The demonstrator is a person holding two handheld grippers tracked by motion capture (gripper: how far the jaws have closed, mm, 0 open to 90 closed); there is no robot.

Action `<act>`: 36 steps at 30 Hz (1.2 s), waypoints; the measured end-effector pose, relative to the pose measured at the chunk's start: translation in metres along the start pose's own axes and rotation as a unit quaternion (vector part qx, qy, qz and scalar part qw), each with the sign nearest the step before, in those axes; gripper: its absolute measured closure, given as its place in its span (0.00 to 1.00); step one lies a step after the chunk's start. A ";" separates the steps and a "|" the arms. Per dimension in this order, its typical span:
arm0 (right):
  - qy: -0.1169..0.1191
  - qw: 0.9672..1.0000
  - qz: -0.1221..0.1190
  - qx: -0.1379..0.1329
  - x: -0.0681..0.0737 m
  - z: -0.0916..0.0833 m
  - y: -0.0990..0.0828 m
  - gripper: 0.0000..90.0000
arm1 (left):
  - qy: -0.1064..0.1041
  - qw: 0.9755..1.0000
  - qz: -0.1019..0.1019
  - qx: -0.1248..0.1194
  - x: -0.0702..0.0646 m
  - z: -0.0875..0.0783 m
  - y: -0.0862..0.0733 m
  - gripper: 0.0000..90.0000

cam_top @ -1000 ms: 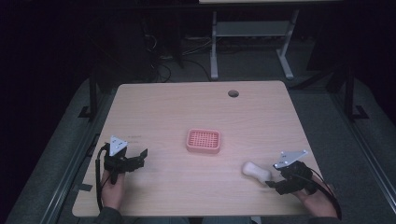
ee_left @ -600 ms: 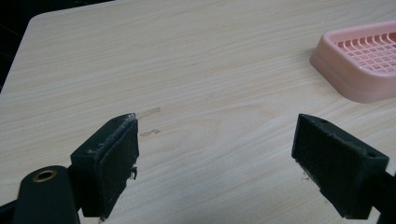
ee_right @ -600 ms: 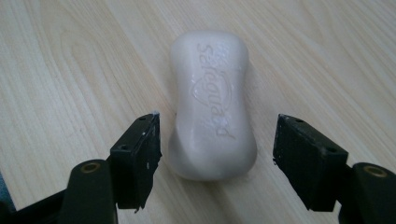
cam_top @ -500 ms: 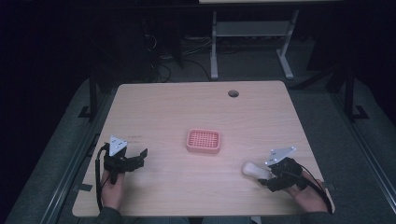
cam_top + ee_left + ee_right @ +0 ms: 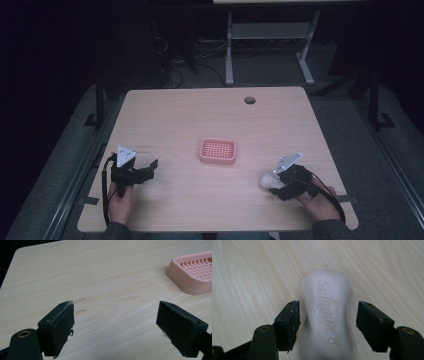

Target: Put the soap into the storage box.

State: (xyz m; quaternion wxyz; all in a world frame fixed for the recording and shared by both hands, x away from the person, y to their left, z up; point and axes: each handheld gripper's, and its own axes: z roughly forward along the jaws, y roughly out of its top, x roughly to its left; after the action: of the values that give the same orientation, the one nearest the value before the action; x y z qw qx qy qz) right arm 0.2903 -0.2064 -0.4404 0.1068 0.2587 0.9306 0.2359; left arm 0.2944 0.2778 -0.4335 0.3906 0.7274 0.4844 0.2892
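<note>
Soap (image 5: 325, 315) lies flat on the table (image 5: 190, 115), to the right of the pink dish (image 5: 218, 151) and nearer the person's edge, between the jaws of the right gripper (image 5: 279, 184). In the right gripper view we see those jaws spread to either side of the white bar, the left jaw close against it, though we cannot quite tell whether it touches, and the right jaw standing a little clear. The bar's near end is cut off at the bottom of that view.

The dish sits near the table's middle; its grid floor looks empty from above, though the dim light leaves us unsure of anything small.

The left gripper (image 5: 115, 320) rests well to the left of the dish, jaws wide apart over bare wood, with the dish's corner (image 5: 192, 272) cut off at the upper right of its view.

Bare tabletop surrounds the dish on all sides. A round hole (image 5: 249, 100) lies beyond it near the far edge. Past the table the room is too dark to read well.
</note>
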 end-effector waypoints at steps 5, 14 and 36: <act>0.004 1.000 0.004 0.008 -0.001 0.004 0.001 0.41 | -0.001 1.000 0.000 0.000 0.000 0.000 0.000 0.16; 0.012 1.000 0.007 0.012 -0.004 0.007 -0.002 0.46 | -0.001 1.000 0.000 0.001 0.000 0.000 0.000 0.16; 0.031 0.999 0.011 0.019 -0.005 0.010 -0.001 0.54 | 0.000 1.000 -0.005 -0.001 0.002 -0.001 0.000 0.16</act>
State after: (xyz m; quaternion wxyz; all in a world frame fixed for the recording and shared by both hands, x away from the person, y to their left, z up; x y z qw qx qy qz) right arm 0.2969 -0.2063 -0.4493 0.0702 0.2638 0.9347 0.2278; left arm 0.2944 0.2798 -0.4332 0.3924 0.7247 0.4878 0.2879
